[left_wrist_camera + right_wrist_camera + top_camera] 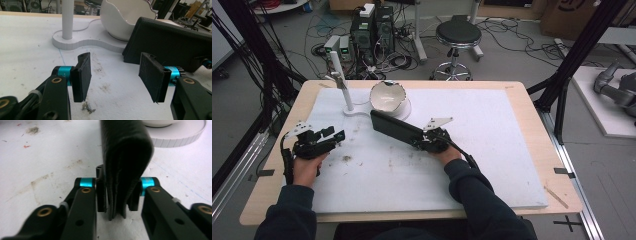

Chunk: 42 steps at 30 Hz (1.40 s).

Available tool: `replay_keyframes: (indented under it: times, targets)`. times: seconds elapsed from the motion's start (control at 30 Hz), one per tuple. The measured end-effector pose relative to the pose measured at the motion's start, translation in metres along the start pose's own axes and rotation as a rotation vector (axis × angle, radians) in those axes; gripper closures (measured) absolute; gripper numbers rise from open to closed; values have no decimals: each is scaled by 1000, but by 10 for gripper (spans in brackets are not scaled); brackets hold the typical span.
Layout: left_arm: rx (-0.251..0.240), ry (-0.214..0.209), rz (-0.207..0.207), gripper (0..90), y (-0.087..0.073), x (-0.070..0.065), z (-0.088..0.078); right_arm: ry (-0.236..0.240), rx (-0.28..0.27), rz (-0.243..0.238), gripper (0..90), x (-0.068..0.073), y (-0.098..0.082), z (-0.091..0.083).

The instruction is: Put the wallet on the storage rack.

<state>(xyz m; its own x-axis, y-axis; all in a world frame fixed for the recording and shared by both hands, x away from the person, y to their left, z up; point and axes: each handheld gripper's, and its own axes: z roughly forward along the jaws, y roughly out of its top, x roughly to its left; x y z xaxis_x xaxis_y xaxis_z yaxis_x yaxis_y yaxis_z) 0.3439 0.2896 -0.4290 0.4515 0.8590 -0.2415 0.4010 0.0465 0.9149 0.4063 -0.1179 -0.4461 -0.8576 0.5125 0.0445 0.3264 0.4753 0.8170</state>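
Holding: black wallet (393, 127) stands on edge on the white surface (492, 165), near the bowl (387, 96).
Right gripper (117, 195): jaws clenched on the wallet's end.
Left gripper (120, 75): jaws released, empty.
Advice: keep the grip firm and lift slowly.

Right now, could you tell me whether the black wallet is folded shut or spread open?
Folded shut. The wallet shows its rounded fold and stacked layers, pinched between the right gripper pads; it stands on edge on the mat.

Even, soft overhead light, faint shadows, slight blur close to both gripper cameras.
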Motion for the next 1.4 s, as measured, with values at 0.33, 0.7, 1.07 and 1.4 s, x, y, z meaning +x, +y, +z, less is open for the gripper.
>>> replay_keyframes:
  times: [0.33, 0.7, 1.07, 1.4]
  targets:
    - [-5, 0, -4, 438, 0, 0, 0, -5, -92, -26, 773, 6, 23, -36]
    - [-3, -2, -1, 446, 0, 0, 0, -21, -161, 36, 777, -6, 29, -64]
    - [-12, -1, 1, 453, 0, 0, 0, 6, -180, 31, 775, -10, 58, -82]
    - [-12, -4, 3, 455, 0, 0, 0, -35, -197, 24, 775, -20, 85, -90]
